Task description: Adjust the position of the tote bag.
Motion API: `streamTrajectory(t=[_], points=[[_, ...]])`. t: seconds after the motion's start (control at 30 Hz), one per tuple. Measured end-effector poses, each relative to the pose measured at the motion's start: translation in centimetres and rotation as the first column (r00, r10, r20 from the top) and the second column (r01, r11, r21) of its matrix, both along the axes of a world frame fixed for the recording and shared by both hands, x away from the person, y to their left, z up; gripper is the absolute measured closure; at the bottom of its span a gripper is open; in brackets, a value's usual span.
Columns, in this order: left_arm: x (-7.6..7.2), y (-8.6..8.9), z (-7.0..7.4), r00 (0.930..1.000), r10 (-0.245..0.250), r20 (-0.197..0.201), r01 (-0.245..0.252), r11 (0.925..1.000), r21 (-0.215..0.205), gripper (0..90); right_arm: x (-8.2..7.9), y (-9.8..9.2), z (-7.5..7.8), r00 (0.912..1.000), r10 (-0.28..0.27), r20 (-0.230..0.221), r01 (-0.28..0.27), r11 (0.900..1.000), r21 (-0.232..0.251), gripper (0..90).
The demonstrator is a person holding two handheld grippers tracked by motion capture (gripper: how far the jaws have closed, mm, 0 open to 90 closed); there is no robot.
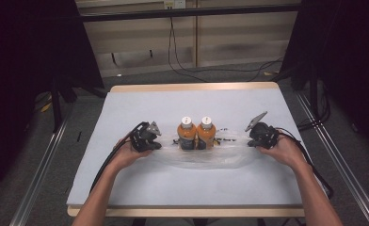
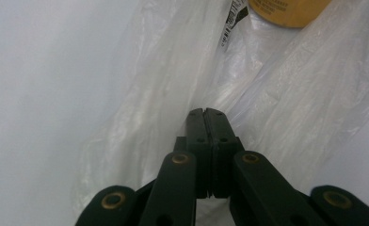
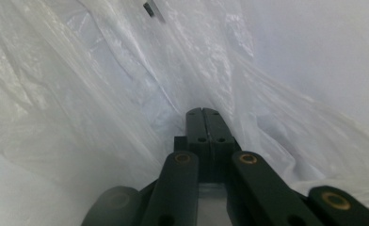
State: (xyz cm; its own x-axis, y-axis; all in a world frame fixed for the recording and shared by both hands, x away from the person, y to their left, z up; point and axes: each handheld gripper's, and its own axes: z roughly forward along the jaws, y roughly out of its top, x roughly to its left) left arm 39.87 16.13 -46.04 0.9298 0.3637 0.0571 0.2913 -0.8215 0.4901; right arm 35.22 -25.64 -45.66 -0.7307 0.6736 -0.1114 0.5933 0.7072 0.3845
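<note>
left gripper [image 1: 155, 141]: clamped on plastic bag [image 1: 206, 157] left end | right gripper [image 1: 251, 140]: clamped on bag's right end | two bottles [image 1: 196, 133]: upright inside, mid-table [image 1: 126, 188]

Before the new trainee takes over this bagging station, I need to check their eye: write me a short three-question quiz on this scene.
1. How many orange bottles stand in the clear plastic bag?
2. True or false: the left gripper has its jaws wide open.
3. What is the right gripper pinching: A) a bottle cap, B) the bag's film, C) the table edge?

Key: 1. Two. 2. False, shut on the film. 3. B.
</note>
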Motion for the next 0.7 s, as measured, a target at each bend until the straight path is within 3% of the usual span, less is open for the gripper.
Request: streamTrajectory(t=[0.27,0.4,0.43,0.63,0.7], points=[[0.2,0.3,0.0,0.9992,0.026,-0.030,-0.026,0.9995,-0.019,90.0,-0.8,-1.2,0.0,0.9998,-0.017,0.011,0.017,1.000,-0.009,90.0],[0.3,0.5,0.2,0.9992,0.010,-0.039,-0.010,0.9999,-0.012,90.0,-0.9,-1.3,-0.1,0.9996,-0.022,0.020,0.022,1.000,0.005,90.0],[0.2,0.5,0.1,0.9989,0.023,-0.042,-0.025,0.9992,-0.031,90.0,-0.8,-1.3,-0.2,0.9994,-0.015,0.031,0.015,1.000,0.003,90.0],[0.3,1.0,0.2,0.9993,0.023,-0.030,-0.024,0.9997,-0.008,90.0,-0.8,-0.9,-0.3,0.9989,-0.008,0.046,0.008,1.000,0.015,90.0],[0.3,1.3,0.2,0.9989,0.046,-0.008,-0.046,0.9981,0.040,90.0,-0.9,-0.5,-0.2,0.9992,-0.007,0.040,0.006,1.000,0.021,90.0]])
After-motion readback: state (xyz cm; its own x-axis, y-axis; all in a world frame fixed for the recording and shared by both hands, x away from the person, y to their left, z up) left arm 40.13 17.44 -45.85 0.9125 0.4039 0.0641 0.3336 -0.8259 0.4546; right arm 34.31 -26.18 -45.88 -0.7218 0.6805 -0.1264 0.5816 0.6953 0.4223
